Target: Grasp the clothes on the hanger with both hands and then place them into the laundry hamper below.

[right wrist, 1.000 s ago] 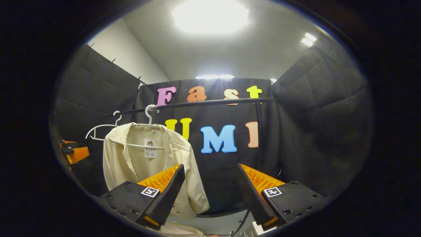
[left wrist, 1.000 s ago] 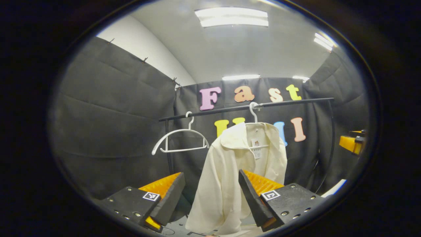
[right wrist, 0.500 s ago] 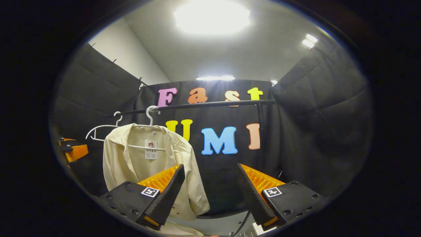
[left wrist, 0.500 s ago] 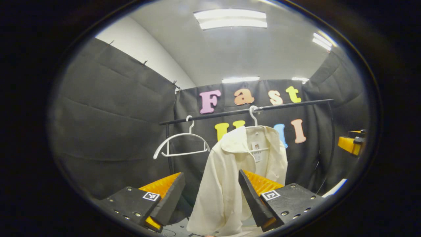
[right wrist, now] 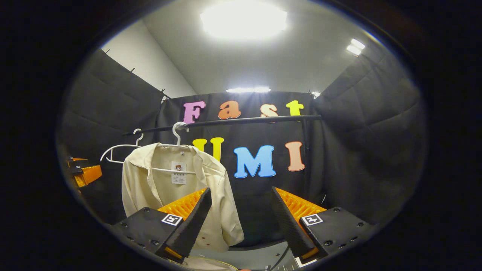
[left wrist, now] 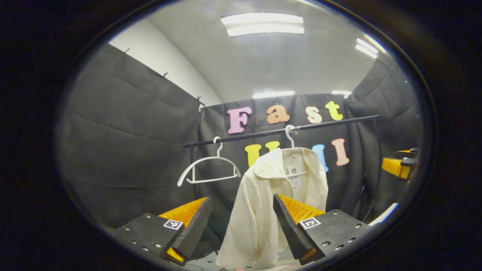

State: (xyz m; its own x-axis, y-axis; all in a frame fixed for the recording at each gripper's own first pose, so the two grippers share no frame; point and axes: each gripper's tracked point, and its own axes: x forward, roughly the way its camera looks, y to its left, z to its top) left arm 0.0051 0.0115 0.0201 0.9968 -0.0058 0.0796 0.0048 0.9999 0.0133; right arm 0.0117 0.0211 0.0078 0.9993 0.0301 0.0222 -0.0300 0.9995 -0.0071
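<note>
We hold both grippers well back from the rail (left wrist: 280, 131), each with its jaws spread wide and nothing between them.

In the left gripper view, our left gripper (left wrist: 241, 214) points at the cream shirt (left wrist: 260, 210), which hangs from a white hanger (left wrist: 289, 136) hooked over the dark rail. The shirt drapes open at the collar, with a small tag showing inside the neck, and its lower hem falls behind our right-hand finger in this view. An empty white hanger (left wrist: 209, 168) hangs on the same rail, just to the left of the shirt and apart from it. At the far right edge of this view we see part of the right gripper (left wrist: 399, 165), well apart from the shirt.

In the right gripper view, our right gripper (right wrist: 241, 214) faces the rail to the right of the shirt (right wrist: 158, 184), so the garment sits left of centre, partly behind our left-hand finger. The empty hanger (right wrist: 120, 148) peeks out behind the shirt's left shoulder. The left gripper (right wrist: 84, 173) shows at the far left edge. We cannot make out the laundry hamper with any certainty; a pale curved edge (right wrist: 205, 263) lies at the very bottom of this view, too cropped to tell.
</note>
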